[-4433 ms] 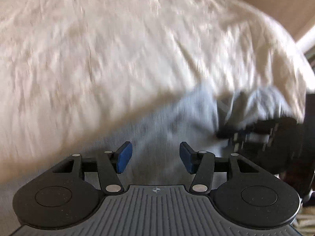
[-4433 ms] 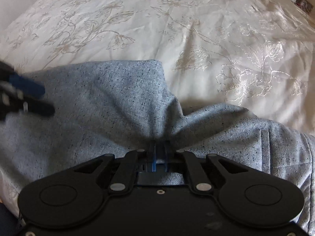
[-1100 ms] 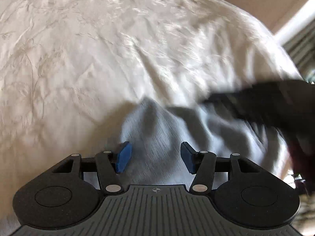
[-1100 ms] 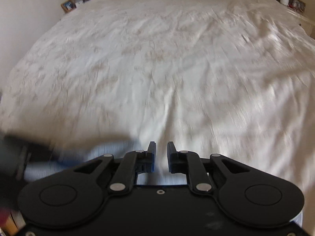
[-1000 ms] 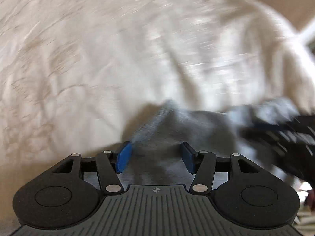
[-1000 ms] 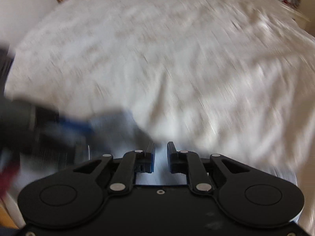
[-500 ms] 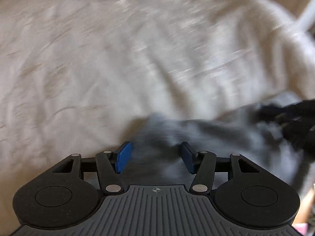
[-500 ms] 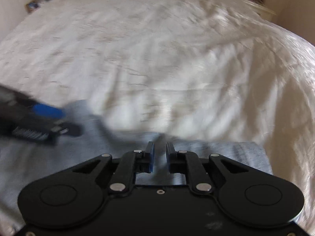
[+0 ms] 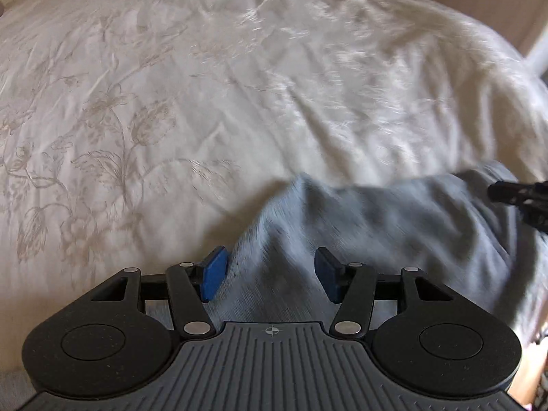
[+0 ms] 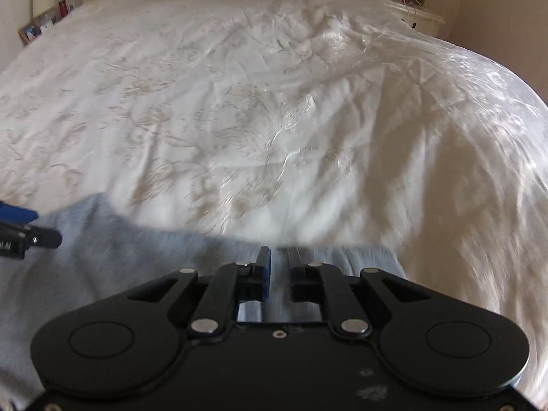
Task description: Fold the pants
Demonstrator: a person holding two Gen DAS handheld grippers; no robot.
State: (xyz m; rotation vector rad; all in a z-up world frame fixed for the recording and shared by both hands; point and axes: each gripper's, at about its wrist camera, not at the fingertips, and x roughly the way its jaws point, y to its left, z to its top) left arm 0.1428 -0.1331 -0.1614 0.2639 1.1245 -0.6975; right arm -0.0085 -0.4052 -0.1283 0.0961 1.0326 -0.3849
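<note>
Light grey-blue pants (image 9: 394,226) lie bunched on a white embroidered bedspread (image 9: 171,102). My left gripper (image 9: 270,274) is open, its blue pads on either side of a raised fold of the pants at their left end. In the right wrist view the pants (image 10: 144,257) spread across the lower left. My right gripper (image 10: 279,274) has its jaws a narrow gap apart over the cloth, and nothing is pinched between them. Each gripper shows at the edge of the other's view: the right one (image 9: 520,198) and the left one (image 10: 20,236).
The bedspread (image 10: 274,102) fills most of both views. Bedside tables with small items stand at the far left (image 10: 44,17) and far right (image 10: 407,0). The bed's right edge drops off near a beige wall (image 9: 479,0).
The right gripper, shut on the pants 4.4 s ago, has let go and now has a small gap. Both grippers have swung over the bed; the pants now lie bunched smaller.
</note>
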